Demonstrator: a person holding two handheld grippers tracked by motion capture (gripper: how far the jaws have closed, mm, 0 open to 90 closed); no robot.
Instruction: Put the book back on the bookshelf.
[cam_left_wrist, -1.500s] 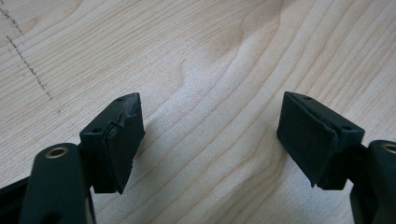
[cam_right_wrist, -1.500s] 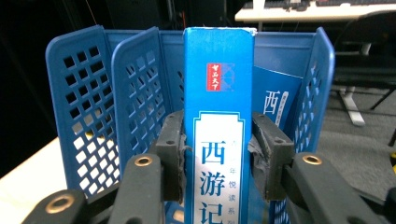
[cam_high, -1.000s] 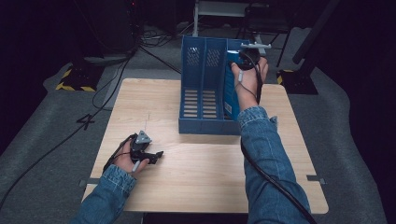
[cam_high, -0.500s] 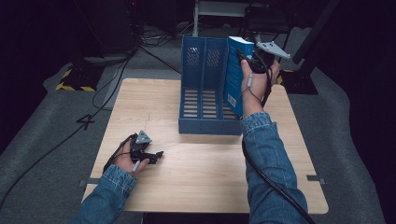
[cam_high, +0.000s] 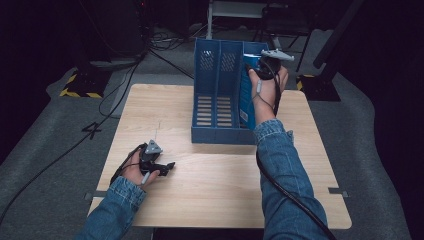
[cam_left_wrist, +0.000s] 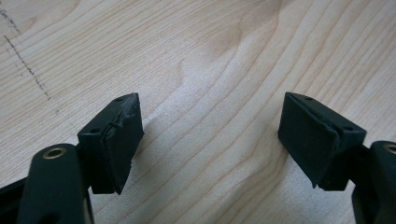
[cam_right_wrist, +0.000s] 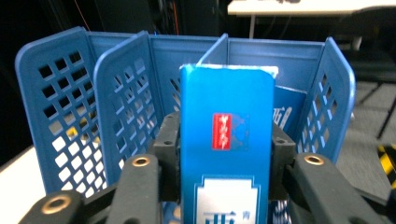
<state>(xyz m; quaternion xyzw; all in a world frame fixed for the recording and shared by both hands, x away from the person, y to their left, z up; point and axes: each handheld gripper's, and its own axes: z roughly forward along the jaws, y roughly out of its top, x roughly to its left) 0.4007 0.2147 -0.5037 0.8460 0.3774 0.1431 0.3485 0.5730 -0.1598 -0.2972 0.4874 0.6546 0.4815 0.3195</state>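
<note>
right gripper (cam_right_wrist: 226, 154): clamped on blue book (cam_right_wrist: 227, 140), raised over blue file rack (cam_high: 220, 95), rightmost slot | left gripper (cam_left_wrist: 210, 140): jaws wide, empty, on bench (cam_high: 165, 200) near-left of rack

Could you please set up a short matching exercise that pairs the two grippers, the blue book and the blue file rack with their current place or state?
Things:
1. left gripper
2. right gripper
3. blue book
4. blue file rack

Places or states:
A. stands at the table's far side
B. clamped by its spine, over the rack's right-hand slot
C. open, low over bare wood
D. shut, raised at the rack

Pairs: 1-C, 2-D, 3-B, 4-A
</note>
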